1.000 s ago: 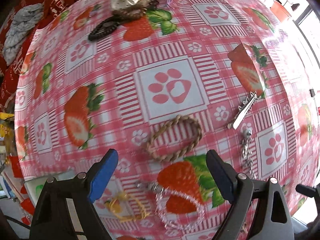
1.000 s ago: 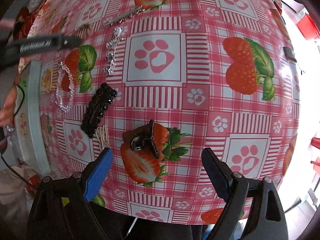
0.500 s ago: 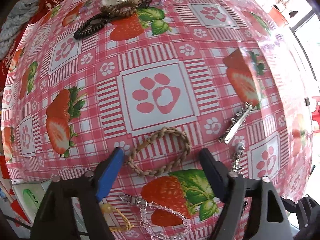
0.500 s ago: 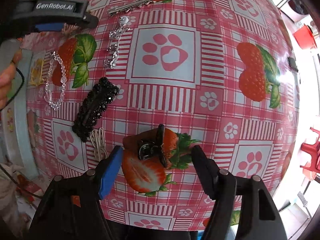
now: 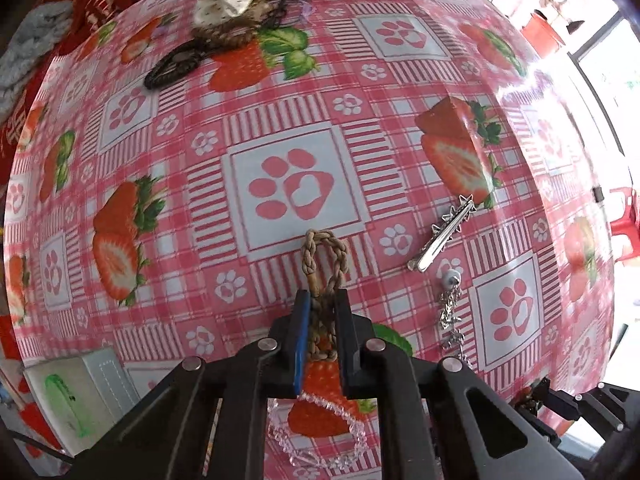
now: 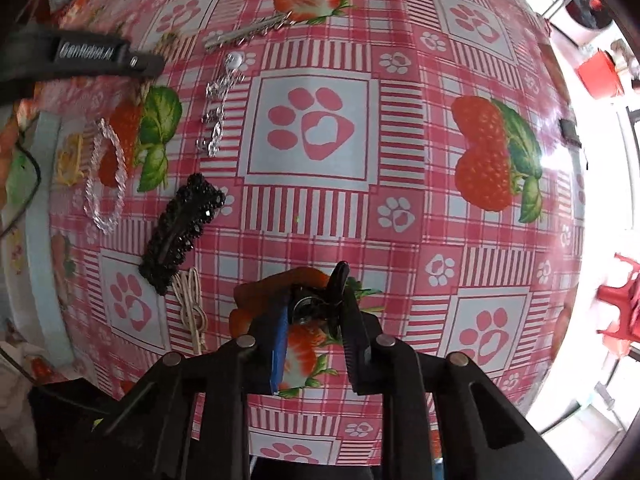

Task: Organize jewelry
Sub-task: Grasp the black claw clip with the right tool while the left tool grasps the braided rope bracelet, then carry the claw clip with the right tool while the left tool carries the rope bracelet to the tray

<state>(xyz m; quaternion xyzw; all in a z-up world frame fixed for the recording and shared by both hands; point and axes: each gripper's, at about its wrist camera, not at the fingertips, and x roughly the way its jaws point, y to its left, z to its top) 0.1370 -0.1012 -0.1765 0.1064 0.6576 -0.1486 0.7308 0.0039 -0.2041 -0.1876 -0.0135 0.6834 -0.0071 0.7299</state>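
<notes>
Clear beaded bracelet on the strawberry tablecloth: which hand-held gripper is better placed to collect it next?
Neither is free. Left hand-held gripper, shut on the tan braided rope bracelet, is nearest the clear beaded bracelet; right hand-held gripper grips a dark claw clip.

Pink-and-white checked tablecloth (image 5: 280,128) with red strawberries and paw prints; tan braided bracelet (image 5: 325,258); black beaded clip (image 6: 182,234).

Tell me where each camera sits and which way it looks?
Left wrist: on the left tongs, looking down at the tablecloth; they pinch a braided bracelet.
Right wrist: on the right tongs, looking down; they pinch a dark hair claw, and the left tongs show at upper left.
Both see the silver clip, silver chain and clear bead bracelet.
</notes>
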